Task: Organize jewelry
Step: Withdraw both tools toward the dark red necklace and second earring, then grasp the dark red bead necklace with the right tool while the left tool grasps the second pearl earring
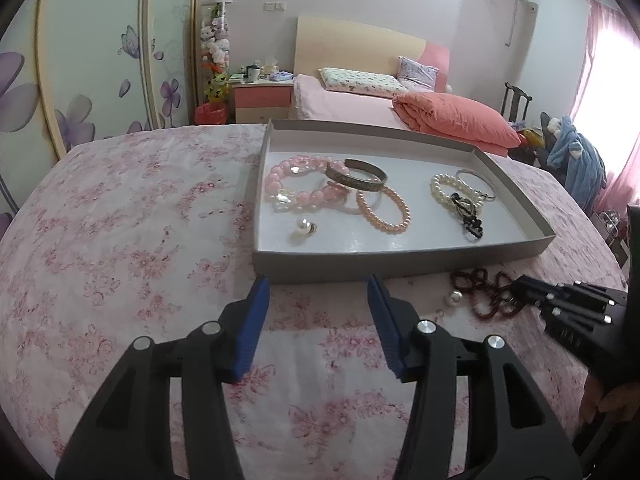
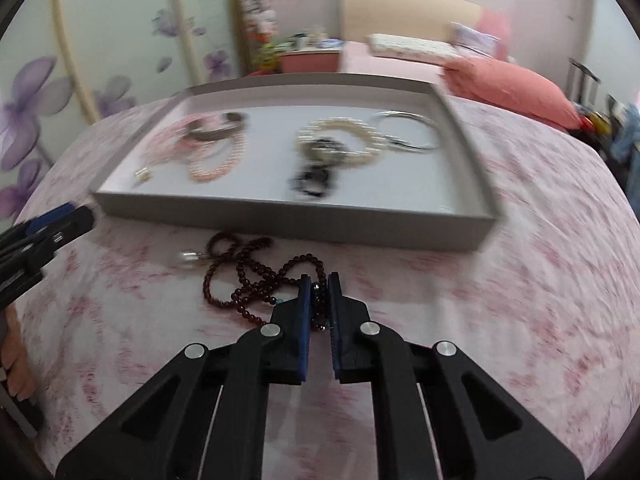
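Note:
A grey tray on the pink floral cloth holds pink bead bracelets, a metal bangle, a peach bead bracelet, a white pearl bracelet, a silver bangle, a black piece and a pearl earring. A dark red bead necklace lies in front of the tray beside a pearl earring. My right gripper is shut on the necklace's near end. My left gripper is open and empty before the tray.
The tray's near wall stands just beyond both grippers. My right gripper shows at the right of the left wrist view, my left at the left edge of the right wrist view. A bed with an orange quilt lies behind.

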The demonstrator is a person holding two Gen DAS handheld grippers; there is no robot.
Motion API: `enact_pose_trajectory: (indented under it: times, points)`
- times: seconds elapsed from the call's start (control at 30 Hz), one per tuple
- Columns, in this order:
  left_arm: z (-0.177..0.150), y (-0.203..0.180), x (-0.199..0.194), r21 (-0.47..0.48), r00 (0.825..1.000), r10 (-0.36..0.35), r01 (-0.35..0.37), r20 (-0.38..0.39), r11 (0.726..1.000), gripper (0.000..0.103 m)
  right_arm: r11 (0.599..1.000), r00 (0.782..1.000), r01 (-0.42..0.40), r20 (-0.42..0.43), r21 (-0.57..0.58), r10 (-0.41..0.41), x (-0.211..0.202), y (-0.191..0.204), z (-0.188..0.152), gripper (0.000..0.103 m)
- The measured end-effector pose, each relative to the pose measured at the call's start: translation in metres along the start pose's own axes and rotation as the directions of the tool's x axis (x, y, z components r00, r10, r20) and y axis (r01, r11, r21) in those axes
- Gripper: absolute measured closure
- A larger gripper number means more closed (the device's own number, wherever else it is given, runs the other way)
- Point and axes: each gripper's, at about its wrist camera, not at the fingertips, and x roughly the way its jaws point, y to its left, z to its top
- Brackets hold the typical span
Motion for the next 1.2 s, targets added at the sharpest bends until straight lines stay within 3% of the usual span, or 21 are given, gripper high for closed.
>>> enact_pose_trajectory:
  times: [0.13, 0.3, 0.43, 0.6, 0.67, 0.73, 1.03, 1.2]
  points:
    - [0.001, -0.016, -0.002, 0.031, 0.999, -0.033, 0.033, -0.010, 0.999, 0.051, 0.994, 0.998, 0.068, 0.007, 0.087, -0.069, -0.003, -0.031, -0.002, 0.094]
    - [0.001, -0.057, 0.010, 0.101, 0.994, -0.088, 0.094, -0.063, 0.990, 0.050, 0.993, 0.997, 0.074, 0.008, 0.094, -0.075, -0.004, -0.039, -0.005, 0.094]
    - [-0.001, -0.089, 0.028, 0.163, 0.994, -0.057, 0.072, -0.098, 0.984, 0.051, 0.993, 0.998, 0.061, 0.009, 0.101, -0.063, -0.005, -0.045, -0.005, 0.094]
    - [-0.001, -0.107, 0.051, 0.180, 0.991, -0.012, 0.036, -0.132, 0.983, 0.063, 0.993, 0.998, 0.054, 0.009, 0.107, -0.055, -0.003, -0.037, -0.002, 0.094]
    - [-0.001, -0.110, 0.057, 0.184, 0.991, 0.003, 0.022, -0.135, 0.983, 0.076, 0.993, 0.999, 0.050, 0.009, 0.110, -0.052, -0.002, -0.037, -0.002, 0.094]
    - [0.000, -0.109, 0.057, 0.190, 0.992, 0.017, 0.008, -0.129, 0.982, 0.089, 0.993, 0.999, 0.048, 0.009, 0.112, -0.050, -0.002, -0.036, -0.001, 0.094]
    - [-0.009, -0.049, 0.039, 0.166, 0.986, 0.118, -0.098, -0.114, 0.981, 0.089, 0.998, 1.000, 0.026, 0.006, 0.060, -0.026, -0.003, -0.023, -0.003, 0.094]
    - [-0.009, -0.022, 0.034, 0.083, 0.988, 0.098, -0.088, -0.121, 0.993, 0.089, 0.999, 1.000, 0.020, 0.005, 0.043, -0.020, -0.003, -0.015, -0.002, 0.094]
